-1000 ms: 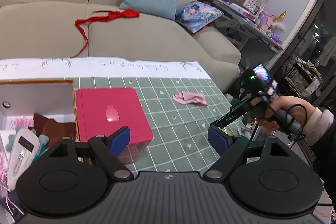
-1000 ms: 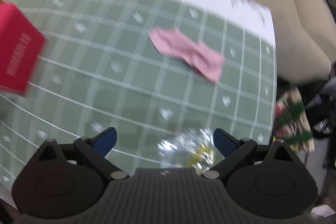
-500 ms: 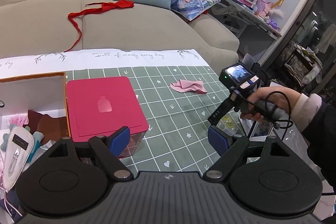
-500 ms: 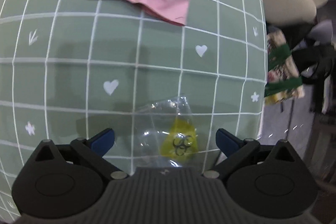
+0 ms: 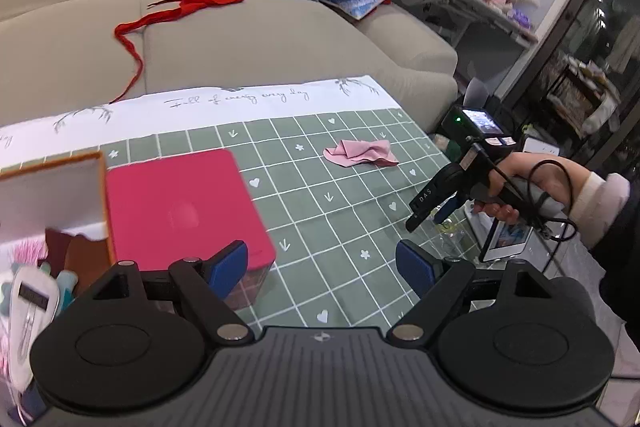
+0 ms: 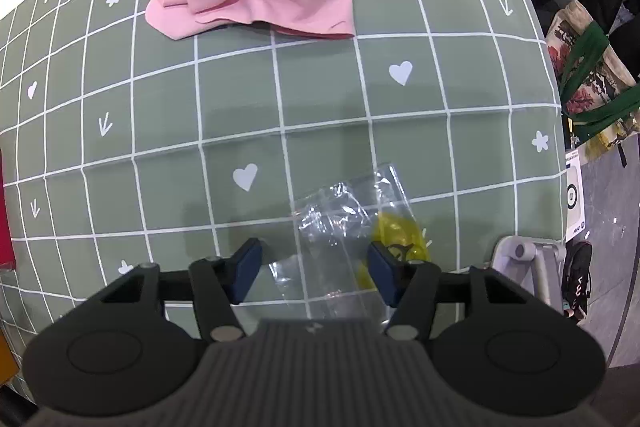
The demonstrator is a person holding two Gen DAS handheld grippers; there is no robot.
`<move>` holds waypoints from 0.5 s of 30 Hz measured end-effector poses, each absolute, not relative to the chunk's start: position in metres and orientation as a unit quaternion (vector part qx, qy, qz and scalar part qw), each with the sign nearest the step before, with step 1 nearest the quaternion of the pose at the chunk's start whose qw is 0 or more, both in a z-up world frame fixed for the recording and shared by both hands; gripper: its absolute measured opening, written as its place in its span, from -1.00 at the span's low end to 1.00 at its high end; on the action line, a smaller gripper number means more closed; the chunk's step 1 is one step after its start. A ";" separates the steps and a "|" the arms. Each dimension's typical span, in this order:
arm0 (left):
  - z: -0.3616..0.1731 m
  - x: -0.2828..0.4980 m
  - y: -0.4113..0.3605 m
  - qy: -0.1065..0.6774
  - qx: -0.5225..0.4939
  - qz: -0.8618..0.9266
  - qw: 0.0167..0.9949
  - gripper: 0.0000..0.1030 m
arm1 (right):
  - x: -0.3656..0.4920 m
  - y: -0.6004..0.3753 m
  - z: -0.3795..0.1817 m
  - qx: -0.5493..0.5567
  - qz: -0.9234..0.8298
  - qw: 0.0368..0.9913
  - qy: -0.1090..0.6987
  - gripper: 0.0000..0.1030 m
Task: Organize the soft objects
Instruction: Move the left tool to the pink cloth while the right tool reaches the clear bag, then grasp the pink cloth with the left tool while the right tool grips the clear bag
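Right tongs (image 6: pixel 314 269) spread apart, low over a clear plastic bag (image 6: pixel 340 227) with a yellow print, pads either side of it but not gripping, near the right edge of the green checked surface (image 6: pixel 160 115). Left tongs (image 5: pixel 322 265) likewise released and holding nothing, hovering just right of a red-lidded box (image 5: pixel 180 211) and an open orange box (image 5: pixel 56 203) with soft items inside. Farther off, a crumpled pink cloth (image 6: pixel 256 1) lying flat on the surface, well apart from both; beyond, a red ribbon (image 5: pixel 176 13) on the sofa (image 5: pixel 248 39).
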State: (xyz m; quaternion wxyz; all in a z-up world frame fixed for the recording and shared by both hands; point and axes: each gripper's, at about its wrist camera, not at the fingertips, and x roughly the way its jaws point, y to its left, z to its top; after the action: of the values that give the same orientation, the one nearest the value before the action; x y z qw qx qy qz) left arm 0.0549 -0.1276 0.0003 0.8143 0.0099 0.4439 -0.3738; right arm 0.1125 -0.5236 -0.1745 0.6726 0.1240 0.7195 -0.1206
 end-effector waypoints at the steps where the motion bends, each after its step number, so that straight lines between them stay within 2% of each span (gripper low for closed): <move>1: 0.000 0.058 -0.135 0.446 0.016 -0.376 0.812 0.90 | 0.111 -0.524 -0.173 0.123 -0.121 0.676 0.716 -0.20; 2: -0.002 0.061 -0.141 0.448 0.022 -0.377 0.810 0.90 | 0.110 -0.524 -0.171 0.123 -0.124 0.680 0.713 -0.37; 3: -0.003 0.064 -0.152 0.452 0.032 -0.377 0.808 0.90 | 0.107 -0.523 -0.168 0.124 -0.125 0.683 0.709 -0.74; 4: -0.006 0.068 -0.161 0.454 0.044 -0.379 0.805 0.90 | 0.105 -0.520 -0.167 0.125 -0.128 0.685 0.707 -0.92; 7: -0.014 0.081 -0.196 0.453 0.093 -0.376 0.803 0.90 | 0.093 -0.520 -0.160 0.143 -0.132 0.698 0.690 -1.00; 15: -0.062 0.126 -0.304 0.452 0.185 -0.428 0.761 0.90 | 0.043 -0.507 -0.158 0.131 -0.151 0.759 0.620 -1.00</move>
State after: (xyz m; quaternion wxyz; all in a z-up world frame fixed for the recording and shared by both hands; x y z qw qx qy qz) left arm 0.1264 -0.3041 -0.0621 0.7608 0.1845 0.4516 -0.4280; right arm 0.0434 -0.5066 -0.1577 0.7586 0.1307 0.6203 -0.1509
